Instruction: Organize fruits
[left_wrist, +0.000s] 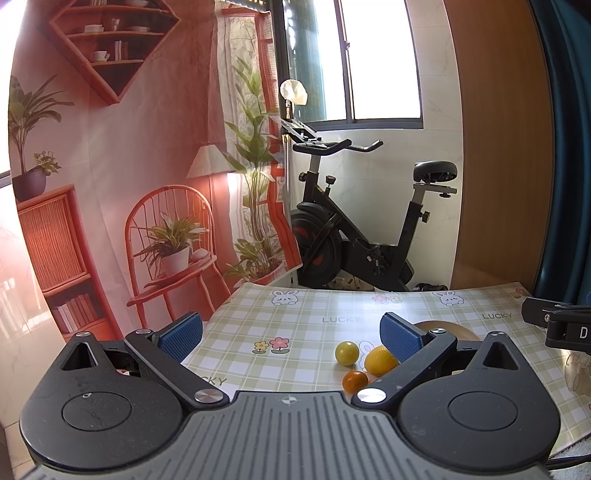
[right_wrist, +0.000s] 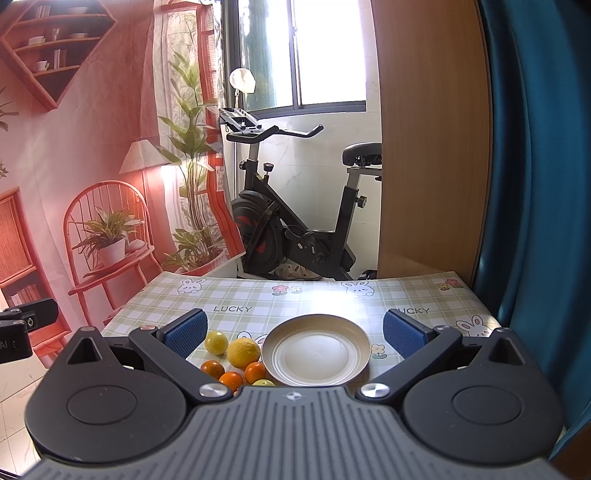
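Note:
In the right wrist view a pale empty plate (right_wrist: 316, 350) sits on the checked tablecloth (right_wrist: 317, 299). Left of it lie a yellow-green round fruit (right_wrist: 216, 342), a lemon (right_wrist: 243, 352), three small oranges (right_wrist: 212, 369) (right_wrist: 231, 380) (right_wrist: 255, 372) and a part-hidden yellow fruit (right_wrist: 263, 383). My right gripper (right_wrist: 295, 334) is open above the plate's near side, empty. In the left wrist view my left gripper (left_wrist: 291, 338) is open and empty, with the yellow-green fruit (left_wrist: 347, 353), lemon (left_wrist: 381, 360) and one orange (left_wrist: 355, 381) between its fingers; the plate (left_wrist: 443, 328) is mostly hidden behind the right finger.
An exercise bike (right_wrist: 295, 229) stands beyond the table's far edge. A printed backdrop (right_wrist: 92, 166) hangs at left, a wooden panel (right_wrist: 432, 147) and a blue curtain (right_wrist: 535, 184) at right. The right gripper's body (left_wrist: 561, 325) shows at the left view's right edge.

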